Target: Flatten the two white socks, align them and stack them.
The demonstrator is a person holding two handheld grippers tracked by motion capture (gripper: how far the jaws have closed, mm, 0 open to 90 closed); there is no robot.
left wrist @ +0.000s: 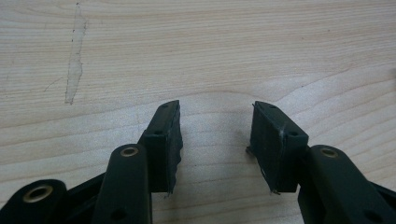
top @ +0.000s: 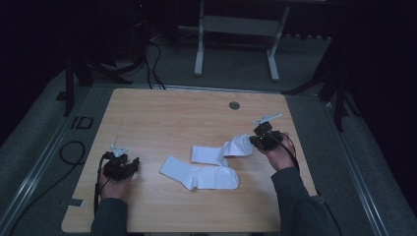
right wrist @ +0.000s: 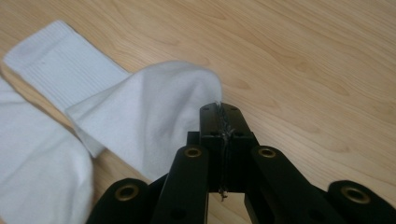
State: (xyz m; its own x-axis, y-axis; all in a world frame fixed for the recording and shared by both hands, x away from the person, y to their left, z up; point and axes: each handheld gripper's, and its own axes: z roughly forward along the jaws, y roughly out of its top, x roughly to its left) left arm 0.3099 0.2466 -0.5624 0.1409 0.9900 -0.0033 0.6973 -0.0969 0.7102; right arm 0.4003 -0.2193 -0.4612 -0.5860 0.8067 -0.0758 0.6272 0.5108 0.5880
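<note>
A: High view first. The right gripper [top: 256,139] sits at about three o'clock on the pale wooden table [top: 162,110], pressed together on the toe end of a white ribbed cotton sock [top: 223,150]. That sock runs away from it toward nine o'clock, its cuff lying flat.

B: And the second white sock [top: 199,176]?

A: Flat on the wood just below the first, around six o'clock of centre, long axis left to right. The left gripper [top: 129,166] rests at roughly eight o'clock, well apart from both socks, so the right hand is the nearer one.

B: Left gripper view?

A: Jaws spread, bare table between them, nothing held.

B: And the right gripper view?

A: Jaws pressed tight, a thin edge of the lifted sock [right wrist: 144,114] pinched in the seam. The fabric hangs off toward ten o'clock, cuff resting on the wood, with the other sock [right wrist: 37,168] at eight o'clock. It's blurred there, so whether the two overlap I can't quite say.

B: So the next move?

A: My guess: carry that toe along the sock's own axis.
</note>
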